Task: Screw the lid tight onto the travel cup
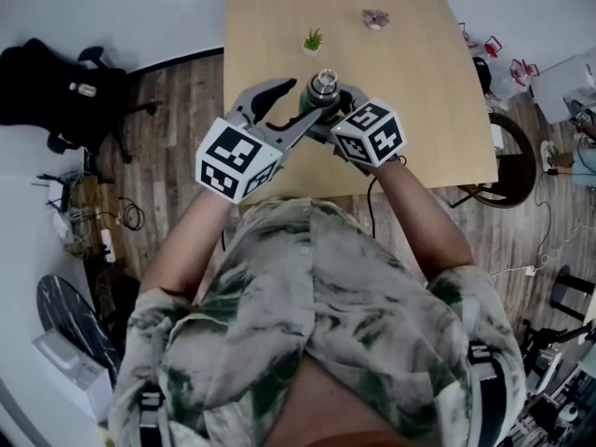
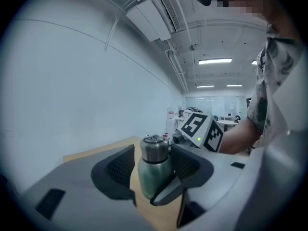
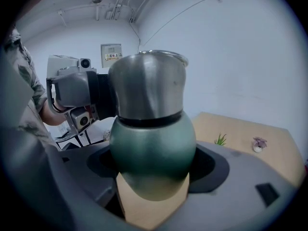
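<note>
The right tongs [image 3: 154, 173] are gripping the green travel cup [image 3: 153, 143] (raised above the bench [image 1: 410, 110]); the left tongs [image 2: 153, 170] are standing open around its steel lid [image 2: 155, 149].

Open-plan lab office.
Strip lights [image 2: 215, 60] and bare ducts [image 2: 149, 16] overhead; wood floor [image 1: 177, 138], loose cables [image 1: 130, 214], office chair [image 1: 56, 87], pale worktop [image 1: 419, 110].

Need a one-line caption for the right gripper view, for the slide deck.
Right gripper clamped on the green travel cup, steel lid on top, wooden table beyond.
</note>
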{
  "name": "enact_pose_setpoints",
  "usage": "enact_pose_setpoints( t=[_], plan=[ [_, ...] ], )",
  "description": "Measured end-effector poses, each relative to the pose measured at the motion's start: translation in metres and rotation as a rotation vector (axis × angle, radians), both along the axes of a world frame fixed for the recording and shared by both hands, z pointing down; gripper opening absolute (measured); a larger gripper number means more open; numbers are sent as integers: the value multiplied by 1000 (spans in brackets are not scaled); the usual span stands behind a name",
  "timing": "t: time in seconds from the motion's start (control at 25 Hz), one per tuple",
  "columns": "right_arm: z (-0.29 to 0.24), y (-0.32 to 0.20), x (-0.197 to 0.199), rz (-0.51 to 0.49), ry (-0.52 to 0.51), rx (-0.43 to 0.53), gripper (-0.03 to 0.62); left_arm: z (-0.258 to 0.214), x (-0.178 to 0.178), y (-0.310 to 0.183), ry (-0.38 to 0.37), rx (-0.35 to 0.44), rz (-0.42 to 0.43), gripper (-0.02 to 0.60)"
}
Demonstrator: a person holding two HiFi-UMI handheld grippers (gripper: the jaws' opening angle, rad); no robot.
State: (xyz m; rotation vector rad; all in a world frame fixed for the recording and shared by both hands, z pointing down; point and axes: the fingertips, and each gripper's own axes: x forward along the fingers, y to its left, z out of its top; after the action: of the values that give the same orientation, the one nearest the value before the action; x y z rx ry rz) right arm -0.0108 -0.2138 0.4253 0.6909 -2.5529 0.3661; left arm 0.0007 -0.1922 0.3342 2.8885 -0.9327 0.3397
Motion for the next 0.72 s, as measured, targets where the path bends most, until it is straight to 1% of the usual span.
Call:
enact_pose_setpoints(
  t=[0.24, 0.48, 0.72],
  plan=[
    [-4, 2, -9, 6, -14, -11, 400, -3, 10, -7, 2, 40, -27, 233],
    [-3, 5, -14, -6, -5, -11, 400, -1, 11, -10, 7, 39, -43, 233],
    [1, 4, -13, -21, 26, 0, 400, 2, 9, -11, 10, 27, 4, 235]
  ],
)
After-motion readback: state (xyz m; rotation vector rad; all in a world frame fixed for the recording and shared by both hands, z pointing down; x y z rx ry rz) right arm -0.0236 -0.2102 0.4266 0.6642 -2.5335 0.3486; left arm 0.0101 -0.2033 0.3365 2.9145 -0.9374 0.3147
